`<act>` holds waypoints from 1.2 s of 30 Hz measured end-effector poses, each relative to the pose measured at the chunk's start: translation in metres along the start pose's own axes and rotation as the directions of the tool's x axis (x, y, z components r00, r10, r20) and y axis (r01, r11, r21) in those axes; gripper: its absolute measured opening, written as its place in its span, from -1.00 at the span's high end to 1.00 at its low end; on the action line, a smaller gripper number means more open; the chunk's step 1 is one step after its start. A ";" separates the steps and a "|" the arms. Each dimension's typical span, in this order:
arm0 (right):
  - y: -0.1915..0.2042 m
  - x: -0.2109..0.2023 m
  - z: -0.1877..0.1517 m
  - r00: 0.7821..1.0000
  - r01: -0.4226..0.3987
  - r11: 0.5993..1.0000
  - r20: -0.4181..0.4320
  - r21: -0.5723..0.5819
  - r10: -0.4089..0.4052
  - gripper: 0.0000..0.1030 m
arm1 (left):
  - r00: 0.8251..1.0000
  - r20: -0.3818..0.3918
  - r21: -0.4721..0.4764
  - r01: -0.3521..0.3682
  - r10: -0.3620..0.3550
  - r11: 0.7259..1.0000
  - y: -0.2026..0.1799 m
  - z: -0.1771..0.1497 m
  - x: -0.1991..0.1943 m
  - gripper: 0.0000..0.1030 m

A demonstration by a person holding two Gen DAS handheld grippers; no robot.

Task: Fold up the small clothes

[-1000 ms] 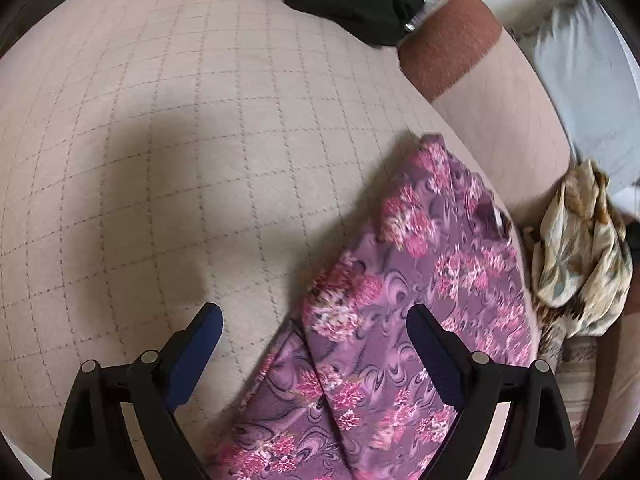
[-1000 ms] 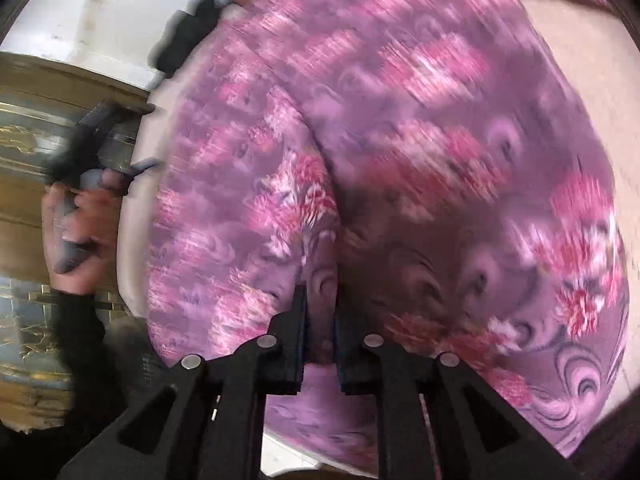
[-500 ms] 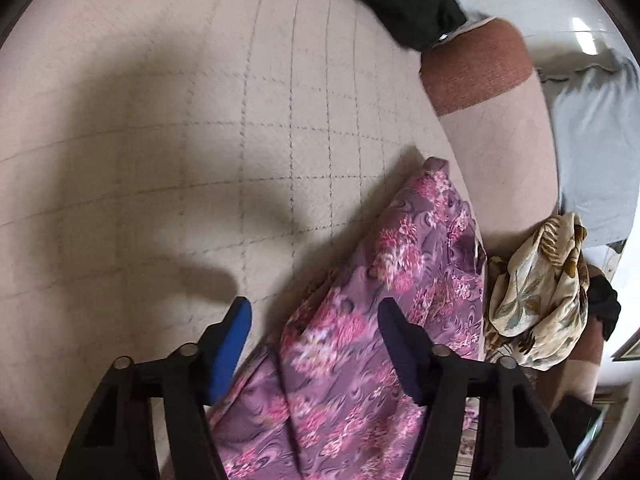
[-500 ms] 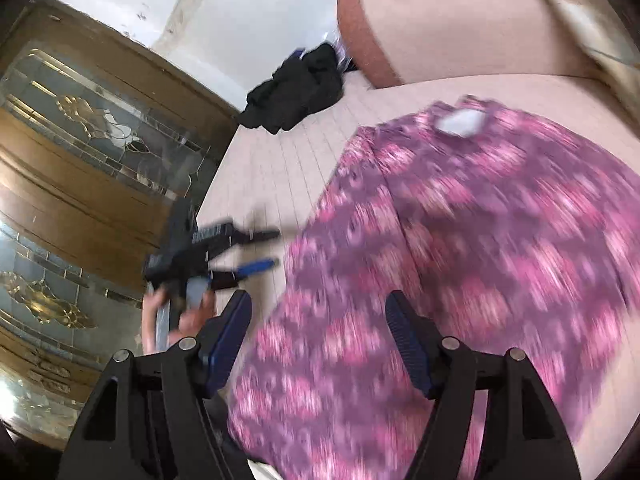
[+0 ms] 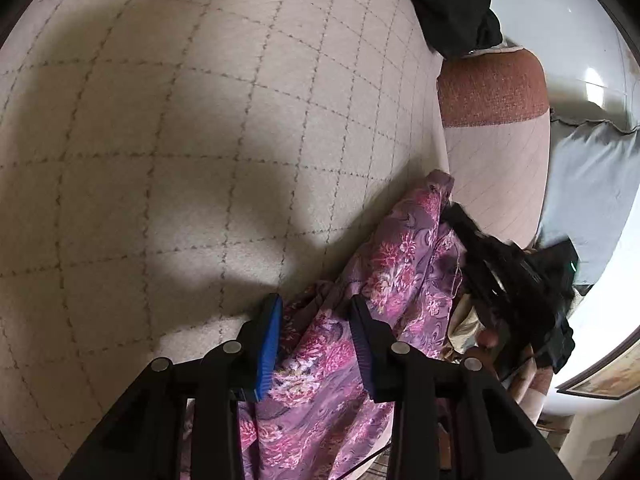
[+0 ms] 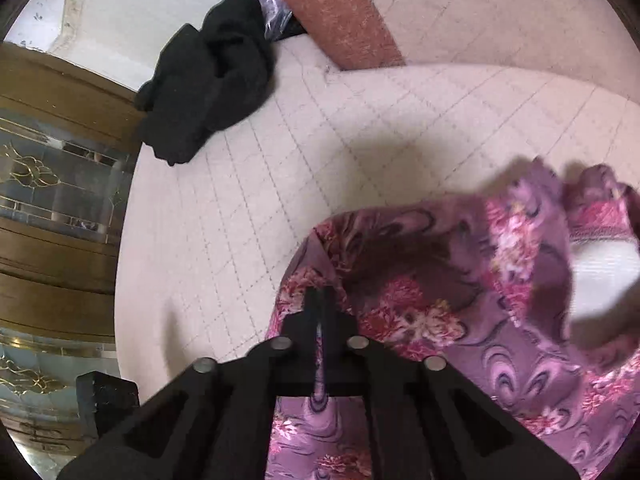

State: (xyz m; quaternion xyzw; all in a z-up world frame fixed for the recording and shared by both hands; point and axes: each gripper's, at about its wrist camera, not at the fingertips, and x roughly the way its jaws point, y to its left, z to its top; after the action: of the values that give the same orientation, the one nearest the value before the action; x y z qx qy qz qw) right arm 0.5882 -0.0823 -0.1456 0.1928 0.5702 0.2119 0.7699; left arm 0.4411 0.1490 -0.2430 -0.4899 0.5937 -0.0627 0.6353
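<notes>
A purple floral garment [image 5: 400, 264] lies on the cream quilted surface [image 5: 200, 160]. My left gripper [image 5: 316, 304] is low over its near end. Its jaws are closing, a bunched fold sits between the blue pads [image 5: 268, 344], and I see no clear press on it. In the right wrist view my right gripper [image 6: 320, 296] is shut on a folded edge of the same garment [image 6: 460, 320], which looks lifted and blurred, with an opening gaping at the right. The right gripper's black body [image 5: 516, 280] shows blurred at the garment's far side in the left wrist view.
A black garment [image 6: 208, 92] is heaped at the far end of the surface, beside a rust-and-cream bolster [image 6: 332, 12]. A wooden door with glass panes [image 6: 52, 184] stands at the left. Grey fabric [image 5: 592, 184] and a beige patterned cloth [image 5: 464, 328] lie beyond the bolster.
The left jaws have narrowed around the garment's fold as the gripper sank. The right gripper opened, swept across the garment, and is now shut on its edge.
</notes>
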 end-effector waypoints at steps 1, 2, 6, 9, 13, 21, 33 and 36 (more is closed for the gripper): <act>-0.001 -0.011 -0.001 0.999 0.012 1.000 0.035 -0.012 -0.012 0.99 | 1.000 0.000 0.007 -0.008 0.008 1.000 -0.002 -0.001 0.001 0.33; -0.005 -0.017 -0.001 0.999 0.018 1.000 0.051 -0.012 -0.017 0.99 | 1.000 -0.003 0.016 -0.009 0.009 1.000 -0.005 -0.003 0.002 0.33; -0.017 -0.031 0.000 0.997 -0.047 0.999 0.055 -0.012 0.047 0.99 | 1.000 -0.017 -0.003 0.012 -0.012 1.000 -0.002 -0.003 0.003 0.33; -0.018 -0.022 0.002 0.996 -0.089 0.996 0.016 0.032 0.088 0.21 | 0.999 -0.018 -0.030 0.026 -0.026 0.999 0.004 -0.002 0.003 0.31; -0.004 -0.001 0.006 0.998 -0.066 0.998 0.003 0.021 0.066 -0.36 | 1.000 -0.010 -0.023 0.016 -0.016 1.000 0.002 -0.002 0.002 0.31; 0.011 -0.013 -0.001 0.999 -0.034 0.999 0.031 -0.025 0.035 0.89 | 0.999 -0.011 -0.042 0.031 -0.031 0.999 0.004 -0.001 -0.001 0.24; -0.020 -0.034 -0.012 0.999 0.029 0.999 0.032 -0.020 -0.028 0.89 | 0.997 0.021 -0.044 0.077 -0.076 0.996 0.002 0.002 -0.003 0.21; -0.010 -0.030 -0.008 0.999 0.032 0.999 0.025 -0.044 -0.031 0.89 | 0.996 0.010 -0.014 0.085 -0.085 0.996 -0.006 -0.002 -0.001 0.78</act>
State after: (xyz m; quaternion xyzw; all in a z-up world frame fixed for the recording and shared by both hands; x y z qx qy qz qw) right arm 0.5740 -0.1071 -0.1290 0.1691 0.5591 0.2101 0.7840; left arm 0.4425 0.1458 -0.2375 -0.5195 0.5698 -0.0829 0.6313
